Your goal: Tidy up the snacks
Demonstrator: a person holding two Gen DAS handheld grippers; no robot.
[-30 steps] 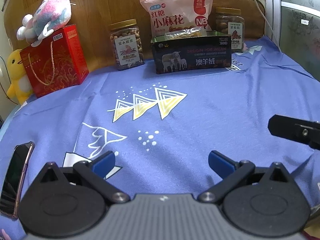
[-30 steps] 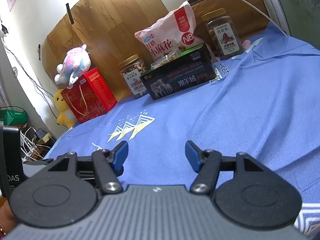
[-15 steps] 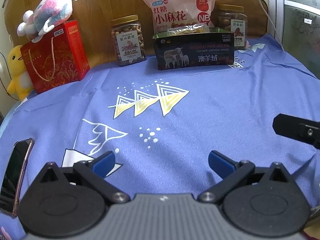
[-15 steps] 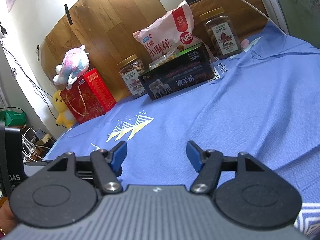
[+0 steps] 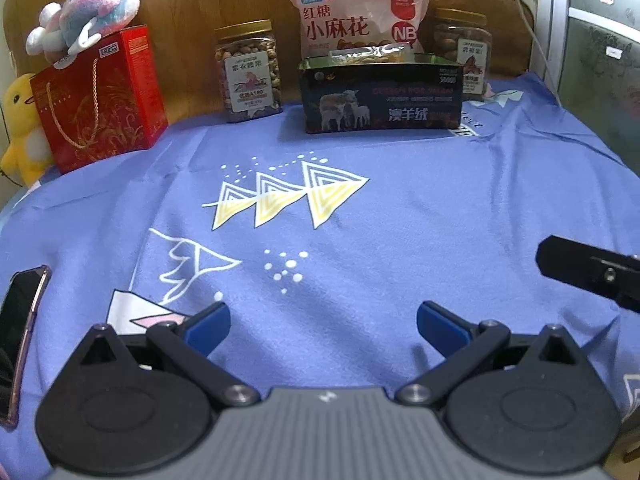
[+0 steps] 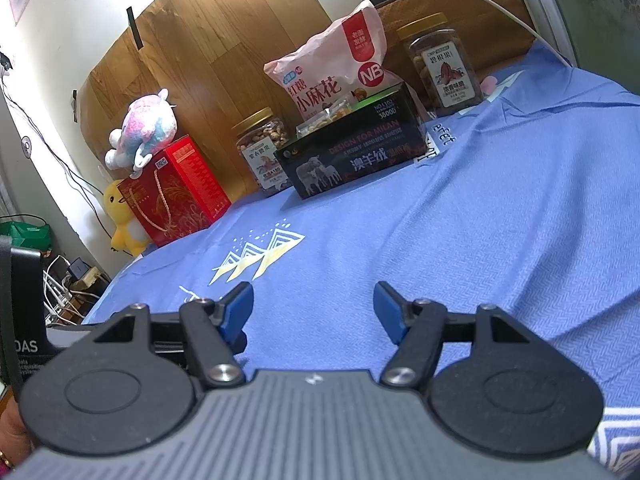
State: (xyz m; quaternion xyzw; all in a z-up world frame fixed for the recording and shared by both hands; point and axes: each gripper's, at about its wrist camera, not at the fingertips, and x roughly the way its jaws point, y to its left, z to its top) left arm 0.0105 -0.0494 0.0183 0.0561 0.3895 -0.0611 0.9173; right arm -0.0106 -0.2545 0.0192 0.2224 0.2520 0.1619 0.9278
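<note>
Currently both grippers, left [image 5: 322, 322] and right [image 6: 313, 306], hover spread wide, empty, low over the blue cloth [image 5: 400, 216]. Snack bag [image 5: 356, 16] stands behind the dark box [image 5: 380, 96] at the far edge: likely light, crinkly, slippery; pinch its top seam. Open cloth between.

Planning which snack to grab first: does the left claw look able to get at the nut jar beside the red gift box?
Probably yes. The left claw is open, and only bare blue cloth lies between it and the nut jar, which stands apart from its neighbours.
</note>
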